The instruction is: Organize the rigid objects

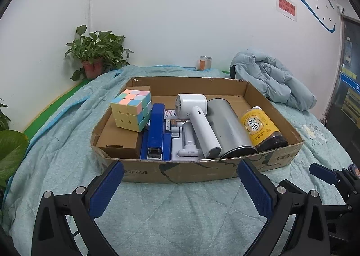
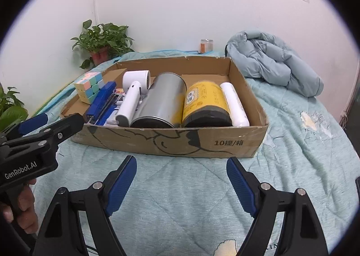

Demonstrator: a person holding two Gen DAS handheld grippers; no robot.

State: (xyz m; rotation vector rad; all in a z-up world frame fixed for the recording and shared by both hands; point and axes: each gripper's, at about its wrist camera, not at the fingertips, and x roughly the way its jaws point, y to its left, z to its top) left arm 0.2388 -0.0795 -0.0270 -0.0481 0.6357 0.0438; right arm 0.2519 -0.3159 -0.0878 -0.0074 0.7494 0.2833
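Observation:
An open cardboard box rests on a pale green quilt. Inside it, from left, are a pastel puzzle cube on a small brown carton, a blue stapler, a white hand-held fan, a silver tin lying on its side and a yellow-labelled jar. The right wrist view also shows a white cylinder against the box's right wall. My left gripper and my right gripper both hover over the quilt just short of the box's front wall. Both are open with nothing between the fingers.
A potted plant and a small jar stand by the wall behind the box. A light blue puffer jacket lies at the back right. Large leaves reach in at the left edge. A hand holds the left gripper's handle.

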